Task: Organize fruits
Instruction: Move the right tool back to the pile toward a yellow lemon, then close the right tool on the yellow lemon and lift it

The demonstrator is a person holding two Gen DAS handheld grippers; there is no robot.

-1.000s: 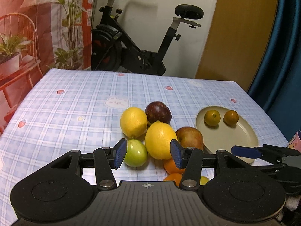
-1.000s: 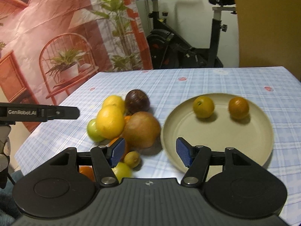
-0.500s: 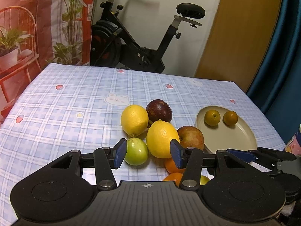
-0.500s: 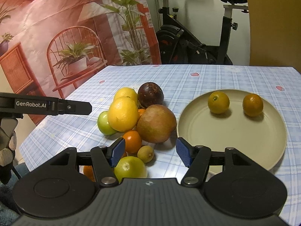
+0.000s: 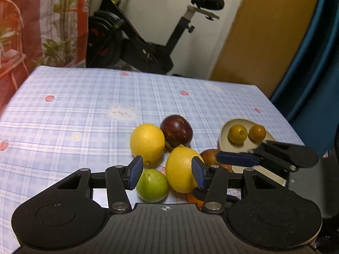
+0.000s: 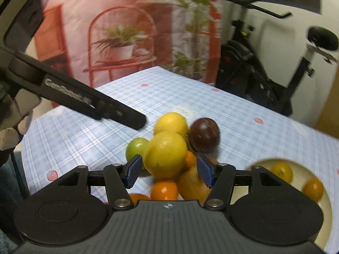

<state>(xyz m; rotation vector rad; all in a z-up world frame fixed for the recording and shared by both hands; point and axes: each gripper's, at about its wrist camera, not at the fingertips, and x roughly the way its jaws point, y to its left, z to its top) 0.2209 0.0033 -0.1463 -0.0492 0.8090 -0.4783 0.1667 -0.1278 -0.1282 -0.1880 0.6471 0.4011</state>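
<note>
Fruit lay heaped near the middle of the blue checked tablecloth [image 5: 63, 110]: a near lemon [image 5: 182, 169] in front, a second lemon [image 5: 147, 141] behind it, a dark purple round fruit [image 5: 177, 130] touching that one, a green fruit [image 5: 151, 185] just beside the near lemon, a reddish apple [image 5: 208, 155] on the other side, and small oranges [image 6: 164, 189] tucked low at the front. To the right of the heap I saw the beige plate [image 5: 224, 146], with two small orange-yellow fruits [image 5: 237, 134] side by side on it. My left gripper [image 5: 167, 174] hovered above the heap's near edge, jaws partly apart and empty, the green fruit and near lemon showing in the gap beneath. My right gripper [image 6: 169, 171] hung over the heap from the plate side, its jaws closing, the near lemon in line between the pads but not pressed by them. Its finger crossed in front of the apple and plate rim in the left view. Behind the table stood an exercise bike [image 5: 148, 42] and a printed backdrop [image 6: 127, 31].
</note>
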